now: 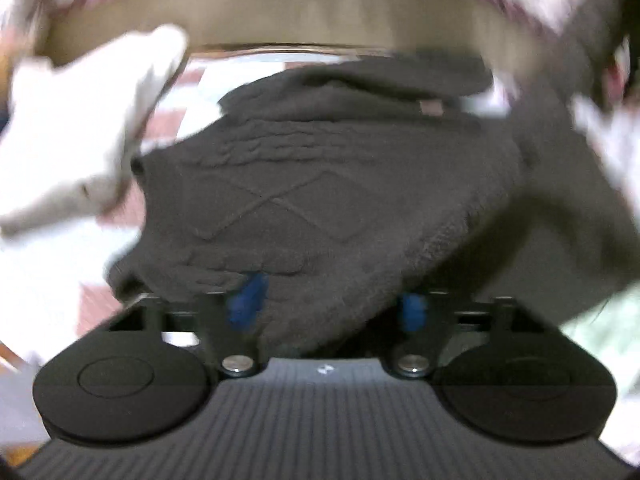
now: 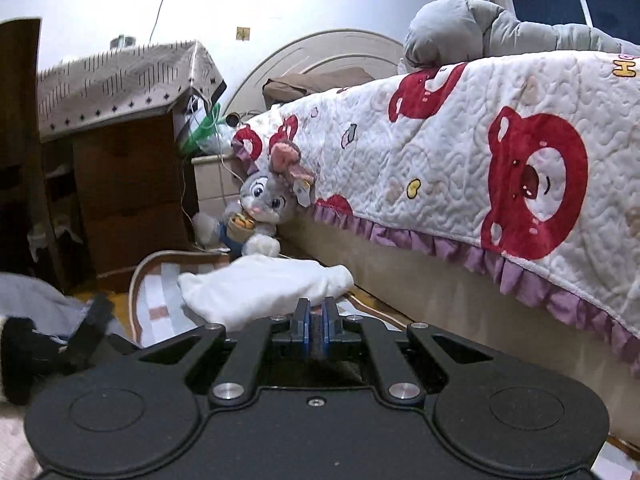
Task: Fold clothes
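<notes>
In the blurred left wrist view a dark grey knitted garment [image 1: 332, 184] with a diamond pattern fills the middle and drapes over my left gripper [image 1: 332, 300]. Its blue pads stand apart with the knit lying between and over them, so whether it grips the cloth is unclear. A white garment [image 1: 80, 128] lies at the left. In the right wrist view my right gripper [image 2: 316, 320] has its blue pads nearly together, pinching a thin strip of dark fabric. A white garment [image 2: 264, 288] lies on the mat just beyond its tips.
A bed with a white quilt printed with red bears [image 2: 500, 152] and a purple frill runs along the right. A plush rabbit [image 2: 260, 208] leans at the bed's foot. A brown cabinet [image 2: 128, 184] under a patterned cloth stands at the left. A checked floor mat [image 2: 160, 304] lies below.
</notes>
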Motion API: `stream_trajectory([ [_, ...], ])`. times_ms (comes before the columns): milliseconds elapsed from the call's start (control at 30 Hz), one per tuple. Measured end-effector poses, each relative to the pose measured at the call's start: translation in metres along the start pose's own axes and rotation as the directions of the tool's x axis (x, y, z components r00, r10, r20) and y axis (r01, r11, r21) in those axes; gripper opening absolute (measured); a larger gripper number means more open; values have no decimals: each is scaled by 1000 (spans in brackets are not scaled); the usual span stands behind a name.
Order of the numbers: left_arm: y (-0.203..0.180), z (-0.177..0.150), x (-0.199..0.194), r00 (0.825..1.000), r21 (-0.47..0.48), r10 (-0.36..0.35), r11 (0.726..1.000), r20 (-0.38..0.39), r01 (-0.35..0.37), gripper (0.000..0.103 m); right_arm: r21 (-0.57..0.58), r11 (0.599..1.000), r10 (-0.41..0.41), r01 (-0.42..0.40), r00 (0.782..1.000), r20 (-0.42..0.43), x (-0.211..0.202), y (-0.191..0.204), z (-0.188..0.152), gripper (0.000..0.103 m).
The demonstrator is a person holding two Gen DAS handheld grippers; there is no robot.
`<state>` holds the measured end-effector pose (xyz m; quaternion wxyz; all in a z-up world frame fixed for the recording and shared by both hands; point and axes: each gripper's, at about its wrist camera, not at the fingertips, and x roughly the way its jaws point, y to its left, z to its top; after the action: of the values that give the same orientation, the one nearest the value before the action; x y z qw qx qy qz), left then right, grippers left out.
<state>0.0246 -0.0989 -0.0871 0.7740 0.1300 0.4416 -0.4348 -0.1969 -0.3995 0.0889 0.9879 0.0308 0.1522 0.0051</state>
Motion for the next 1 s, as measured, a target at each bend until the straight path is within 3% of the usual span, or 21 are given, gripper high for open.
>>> stream_trajectory([
  [100, 28, 2, -3, 999, -94, -43, 995, 30, 46, 13, 1, 1000, -4, 4, 1000, 2, -12, 7, 9, 1],
  [233, 44, -2, 10, 998, -160, -53, 985, 30, 57, 13, -30, 999, -36, 35, 999, -35, -18, 17, 10, 1],
  [333, 42, 3, 35, 1000, -135, 16, 991, 2, -16, 13, -12, 999, -41, 40, 992, -121, -4, 16, -21, 2],
  [467, 40, 8, 57, 995, -82, 96, 992, -10, -97, 17, -10, 999, -47, 46, 967, -249, 10, 19, -81, 18],
  [533, 46, 6, 53, 995, -116, 97, 989, 17, -94, 17, 39, 997, -47, 62, 952, -301, 15, 14, -112, 52],
  [600, 53, 1, 41, 993, -149, 104, 984, 49, -96, 18, 153, 983, -44, 100, 942, -332, 17, -1, -140, 53],
  [700, 64, -6, 24, 991, -204, 89, 977, 97, -68, 18, 366, 905, -88, 217, 937, -338, 19, -33, -182, 56],
  [833, 75, -9, 15, 991, -270, 43, 963, 130, -7, 23, 649, 674, -157, 353, 927, -342, 21, -74, -230, 58],
  [900, 75, -8, 18, 992, -269, 49, 963, 120, -15, 40, 704, 587, -180, 400, 912, -368, 26, -83, -247, 59],
  [967, 74, -7, 23, 993, -261, 60, 965, 104, -31, 41, 711, 555, -226, 431, 901, -370, 29, -82, -256, 62],
  [1000, 73, -7, 25, 993, -255, 65, 966, 95, -39, 41, 715, 560, -217, 418, 907, -361, 32, -81, -258, 62],
])
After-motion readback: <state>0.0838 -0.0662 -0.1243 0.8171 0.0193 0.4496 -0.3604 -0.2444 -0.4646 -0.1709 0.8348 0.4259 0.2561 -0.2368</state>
